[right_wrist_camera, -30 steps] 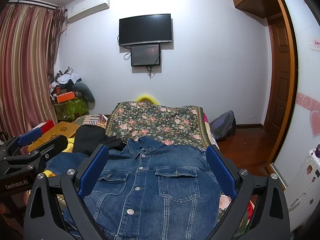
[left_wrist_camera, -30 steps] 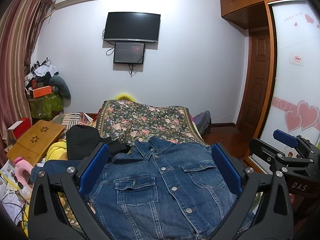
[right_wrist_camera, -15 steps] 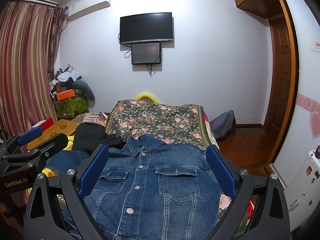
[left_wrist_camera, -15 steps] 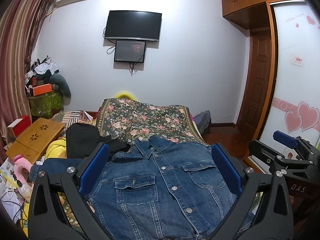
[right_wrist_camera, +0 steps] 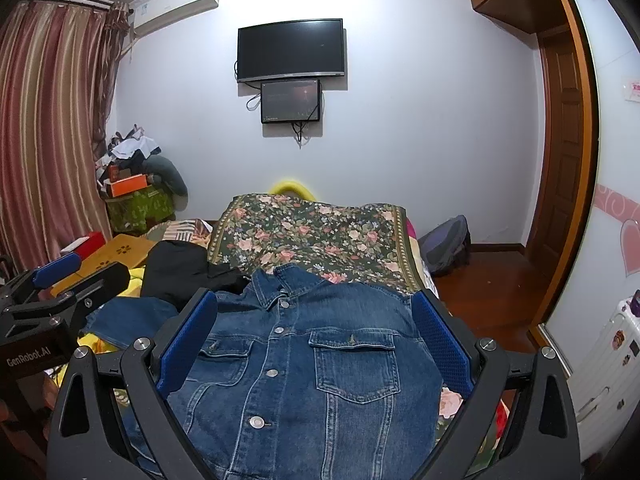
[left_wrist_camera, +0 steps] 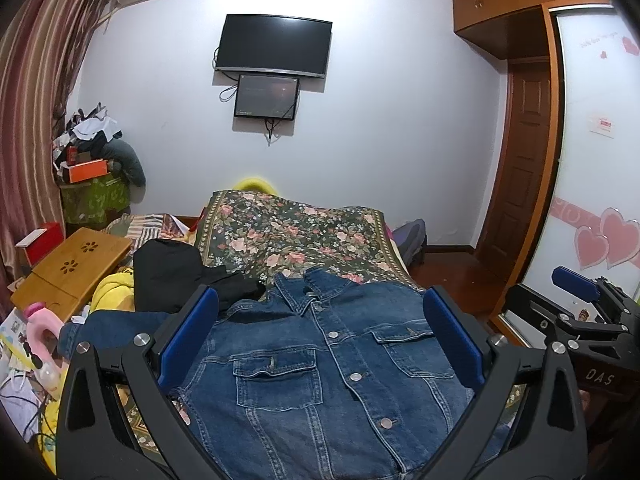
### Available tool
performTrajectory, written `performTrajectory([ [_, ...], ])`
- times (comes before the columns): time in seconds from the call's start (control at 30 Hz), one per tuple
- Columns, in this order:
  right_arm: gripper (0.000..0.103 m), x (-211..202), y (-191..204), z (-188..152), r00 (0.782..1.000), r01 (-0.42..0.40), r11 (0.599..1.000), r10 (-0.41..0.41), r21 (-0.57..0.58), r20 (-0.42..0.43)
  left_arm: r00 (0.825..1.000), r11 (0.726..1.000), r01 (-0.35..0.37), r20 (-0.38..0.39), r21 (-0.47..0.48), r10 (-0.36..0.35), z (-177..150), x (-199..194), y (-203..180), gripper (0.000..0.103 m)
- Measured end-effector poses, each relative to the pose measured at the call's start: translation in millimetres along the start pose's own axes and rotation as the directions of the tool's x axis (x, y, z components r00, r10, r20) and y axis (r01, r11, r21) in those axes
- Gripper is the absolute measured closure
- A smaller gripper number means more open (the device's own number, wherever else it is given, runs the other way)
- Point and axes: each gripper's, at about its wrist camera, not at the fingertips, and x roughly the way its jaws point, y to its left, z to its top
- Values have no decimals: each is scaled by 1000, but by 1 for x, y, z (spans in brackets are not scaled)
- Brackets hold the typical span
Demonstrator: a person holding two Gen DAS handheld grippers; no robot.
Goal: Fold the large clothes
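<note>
A blue denim jacket (left_wrist_camera: 320,376) lies face up and buttoned on the floral bedspread (left_wrist_camera: 296,236), collar pointing away from me. Its left sleeve (left_wrist_camera: 112,326) stretches out to the left. My left gripper (left_wrist_camera: 320,336) hovers over the jacket's chest, open, nothing between its blue pads. My right gripper (right_wrist_camera: 316,340) also stands open above the denim jacket (right_wrist_camera: 320,364), empty. The right gripper (left_wrist_camera: 576,316) shows at the right edge of the left wrist view, and the left gripper (right_wrist_camera: 60,292) at the left edge of the right wrist view.
A black garment (left_wrist_camera: 180,276) and yellow cloth (left_wrist_camera: 112,292) lie left of the jacket. A wooden lap table (left_wrist_camera: 72,268) and clutter sit further left. A backpack (right_wrist_camera: 448,244) rests on the floor at right, near the wooden door (left_wrist_camera: 520,168) and wardrobe.
Both views have tipped slightly upward, so the jacket sits a little lower in frame. Both grippers stay open and the jacket has not moved.
</note>
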Motion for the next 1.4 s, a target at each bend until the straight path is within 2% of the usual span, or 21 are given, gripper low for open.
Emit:
performTrajectory([
  [0.23,6,17,-5,1,999,11,1000,-11,8,-31,998,997,-63,-4,-44,63,5,17,28,0],
  [0.33,6,28,-7,3,998,17,1000,-16,15,-53,991,989,-133,4,-58,133,10,26,49,0],
  [0.4,6,35,-10,3,997,23,1000,-22,18,-67,981,977,-194,10,-85,196,12,32,68,0],
  [0.57,6,58,-17,3,993,43,999,-39,31,-108,931,917,-359,-4,-174,364,9,44,127,0],
  [0.67,6,73,-23,1,989,56,998,-51,39,-138,894,868,-446,-70,-218,442,0,57,173,0],
  [0.77,6,87,-28,0,984,69,996,-60,51,-170,856,803,-517,-174,-296,487,-21,69,226,0],
  [0.9,6,107,-36,-3,973,85,993,-66,78,-221,836,736,-546,-312,-399,451,-56,85,286,0],
  [0.97,6,116,-39,-5,967,87,992,-62,92,-249,830,692,-553,-384,-465,405,-81,95,317,5],
  [1.1,6,131,-42,-11,953,85,991,-49,108,-299,830,636,-537,-481,-554,282,-120,110,348,14],
  [1.27,6,141,-43,-17,940,88,991,-47,105,-338,850,553,-477,-519,-683,91,-167,138,377,23],
  [1.4,6,146,-44,-18,934,88,991,-47,100,-355,846,492,-478,-532,-728,36,-190,156,390,27],
])
